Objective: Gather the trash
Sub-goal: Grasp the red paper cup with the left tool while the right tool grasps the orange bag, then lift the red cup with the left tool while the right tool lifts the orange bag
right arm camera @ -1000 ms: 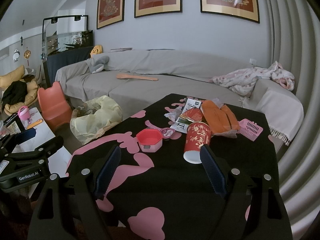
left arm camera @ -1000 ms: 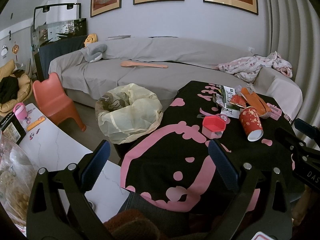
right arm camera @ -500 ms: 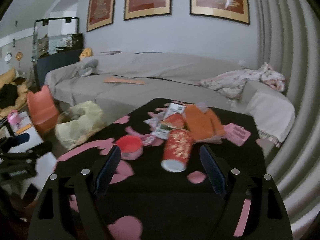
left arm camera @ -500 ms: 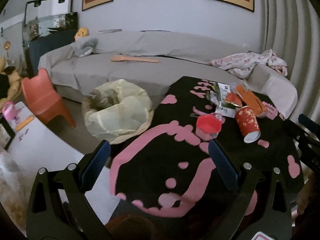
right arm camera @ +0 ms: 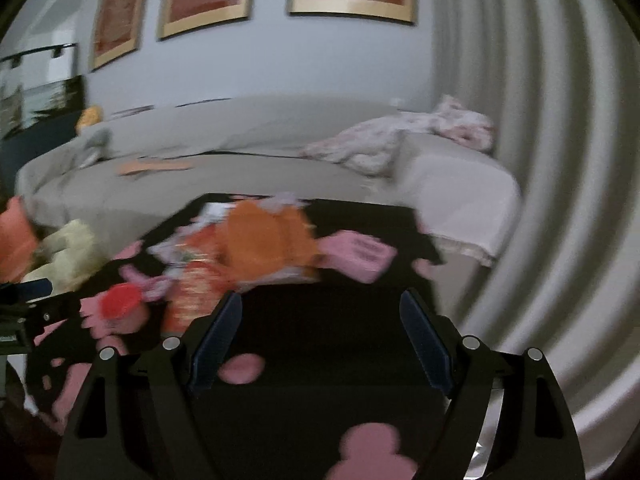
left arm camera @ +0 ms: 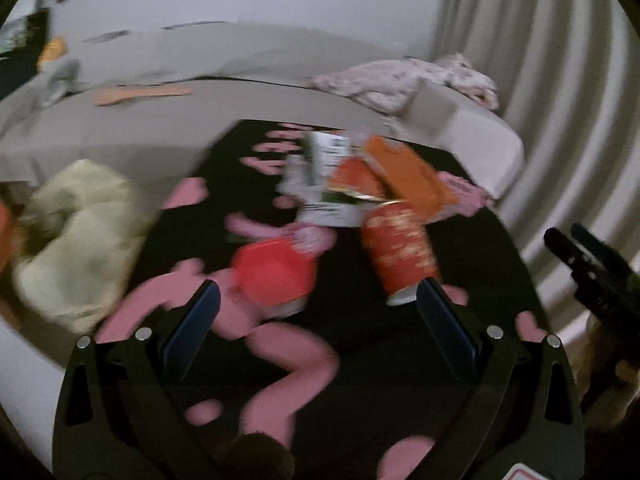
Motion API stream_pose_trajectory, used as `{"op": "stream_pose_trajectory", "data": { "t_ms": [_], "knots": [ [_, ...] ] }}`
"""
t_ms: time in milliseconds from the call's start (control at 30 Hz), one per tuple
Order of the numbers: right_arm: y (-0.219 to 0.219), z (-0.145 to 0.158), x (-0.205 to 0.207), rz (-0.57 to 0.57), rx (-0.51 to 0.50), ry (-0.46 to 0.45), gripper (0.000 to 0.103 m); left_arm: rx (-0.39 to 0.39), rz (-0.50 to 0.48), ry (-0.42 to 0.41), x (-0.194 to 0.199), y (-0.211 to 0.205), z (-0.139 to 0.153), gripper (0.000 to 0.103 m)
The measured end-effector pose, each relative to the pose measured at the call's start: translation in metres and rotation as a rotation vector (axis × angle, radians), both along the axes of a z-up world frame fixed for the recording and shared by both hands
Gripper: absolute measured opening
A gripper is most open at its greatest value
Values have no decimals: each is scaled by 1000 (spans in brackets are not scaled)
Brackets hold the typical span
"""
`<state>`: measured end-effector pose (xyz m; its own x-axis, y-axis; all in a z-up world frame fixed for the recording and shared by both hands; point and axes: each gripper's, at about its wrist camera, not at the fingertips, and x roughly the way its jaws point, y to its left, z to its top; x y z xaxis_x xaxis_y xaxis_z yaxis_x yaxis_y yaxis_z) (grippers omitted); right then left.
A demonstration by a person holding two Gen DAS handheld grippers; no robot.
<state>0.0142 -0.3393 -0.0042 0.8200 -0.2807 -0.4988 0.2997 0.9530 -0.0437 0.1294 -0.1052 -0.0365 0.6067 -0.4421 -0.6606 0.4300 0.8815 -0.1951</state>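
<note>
Both views are motion-blurred. Trash lies on a black table with pink shapes (left arm camera: pixel 360 360): a red hexagonal tub (left arm camera: pixel 276 276), a tipped red paper cup (left arm camera: pixel 400 256), an orange packet (left arm camera: pixel 408 176), printed wrappers (left arm camera: pixel 324 160) and a pink basket (right arm camera: pixel 360 256). My left gripper (left arm camera: pixel 318 312) is open and empty, just short of the tub and cup. My right gripper (right arm camera: pixel 320 320) is open and empty over the table, with the cup (right arm camera: pixel 192 296) and orange packet (right arm camera: pixel 264 240) ahead to its left. A bin lined with a pale yellow bag (left arm camera: pixel 76 240) stands left of the table.
A grey sofa (left arm camera: pixel 240 64) runs behind the table, with a crumpled floral blanket (left arm camera: pixel 420 76) at its right end. An orange child's chair (right arm camera: pixel 14 236) stands beyond the bin. Pleated curtains (right arm camera: pixel 560 200) close the right side.
Both grippers have moved forward over the table toward the trash. The left has swung right, so the tub and cup now sit just ahead of its fingers. Both stay open.
</note>
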Motion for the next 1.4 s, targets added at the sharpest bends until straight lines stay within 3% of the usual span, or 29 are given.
{"op": "stream_pose_trajectory", "data": {
  "t_ms": [167,433,533,667,967,1167,1300,1400],
  "knots": [
    [-38,-14,-8,-85,63,16,78,-16,-104,22,28,-60,-8,86],
    [-56,-38,5,-100,98,72,78,42,-86,154,72,-100,-35,82],
    [-58,-45,19,-83,106,101,78,44,-116,209,82,-108,-47,62],
    [-57,-44,36,-46,107,118,78,-18,-139,191,75,-95,-39,53],
    [-35,-27,119,172,93,138,78,-95,-171,96,50,-37,11,53],
    [-35,-25,208,300,100,222,78,-63,-45,40,62,10,28,54],
    [-40,-49,253,305,140,327,78,-65,53,42,74,40,30,55],
    [-38,-69,261,305,193,378,77,-81,89,51,79,57,29,55]
  ]
}}
